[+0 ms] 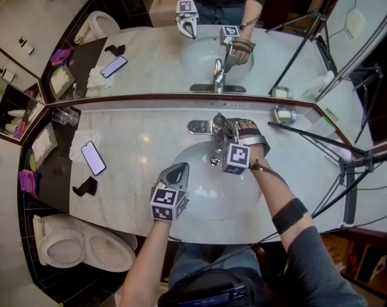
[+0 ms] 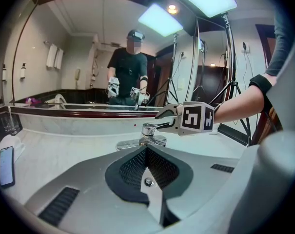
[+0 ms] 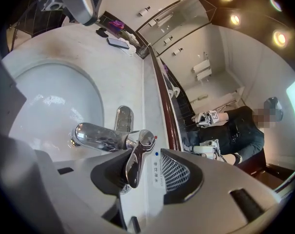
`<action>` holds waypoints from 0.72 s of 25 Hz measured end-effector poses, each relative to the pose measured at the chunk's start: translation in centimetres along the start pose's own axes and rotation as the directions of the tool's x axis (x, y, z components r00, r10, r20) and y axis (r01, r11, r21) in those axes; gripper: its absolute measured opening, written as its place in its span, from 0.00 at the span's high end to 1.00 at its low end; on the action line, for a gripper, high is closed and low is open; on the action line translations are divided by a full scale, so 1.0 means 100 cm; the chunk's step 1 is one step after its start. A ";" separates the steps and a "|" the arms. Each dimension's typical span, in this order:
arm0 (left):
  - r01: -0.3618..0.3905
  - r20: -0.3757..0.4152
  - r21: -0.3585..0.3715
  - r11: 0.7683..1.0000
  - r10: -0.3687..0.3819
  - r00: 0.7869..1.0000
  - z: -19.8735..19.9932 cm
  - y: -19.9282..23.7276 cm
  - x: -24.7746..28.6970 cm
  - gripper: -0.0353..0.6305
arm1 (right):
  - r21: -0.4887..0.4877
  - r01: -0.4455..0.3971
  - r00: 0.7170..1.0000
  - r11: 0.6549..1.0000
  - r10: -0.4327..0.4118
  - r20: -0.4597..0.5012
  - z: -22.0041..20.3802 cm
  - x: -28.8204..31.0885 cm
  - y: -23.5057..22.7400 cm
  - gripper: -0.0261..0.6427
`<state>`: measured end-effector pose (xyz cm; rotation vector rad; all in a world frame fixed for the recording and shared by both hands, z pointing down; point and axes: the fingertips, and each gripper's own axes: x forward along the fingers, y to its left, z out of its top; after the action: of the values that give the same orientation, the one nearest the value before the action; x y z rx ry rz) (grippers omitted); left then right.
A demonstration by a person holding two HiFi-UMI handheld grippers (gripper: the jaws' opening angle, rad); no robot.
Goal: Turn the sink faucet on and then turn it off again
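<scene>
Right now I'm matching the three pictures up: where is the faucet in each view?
Head view: faucet just above centre.
Left gripper view: faucet at centre, a little below mid-height.
Right gripper view: faucet close up, lower centre.
Shared landmark: phone, at left, lower left and top in those views.

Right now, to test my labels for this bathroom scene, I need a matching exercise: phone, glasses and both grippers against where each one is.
Things:
1. phone
2. glasses
3. left gripper
4. right gripper

Places:
A. open, around the faucet lever
B. on a white cloth left of the basin
C. shut, over the basin's left edge
D. far-left corner of the counter, by the mirror

Pairs: 1-B, 2-D, 3-C, 4-A
</scene>
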<state>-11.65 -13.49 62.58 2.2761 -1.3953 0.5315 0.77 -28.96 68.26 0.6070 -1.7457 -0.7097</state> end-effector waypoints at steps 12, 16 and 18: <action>-0.015 0.019 -0.004 1.000 0.015 1.000 0.010 0.009 0.001 0.94 | 0.033 -0.118 0.993 0.992 0.118 0.001 0.012 0.003 -0.014 0.68; -0.021 0.027 -0.013 1.000 0.022 0.999 0.014 0.012 -0.001 0.94 | 0.028 -0.150 0.989 0.988 0.150 0.000 0.014 0.006 -0.018 0.67; -0.024 0.029 -0.014 1.000 0.025 0.999 0.016 0.014 -0.002 0.94 | 0.032 -0.161 0.987 0.986 0.162 -0.003 0.014 0.007 -0.019 0.67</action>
<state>-12.83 -14.77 61.33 2.2675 -1.4381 0.4966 -0.67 -30.54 67.05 0.4821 -1.7808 -0.5673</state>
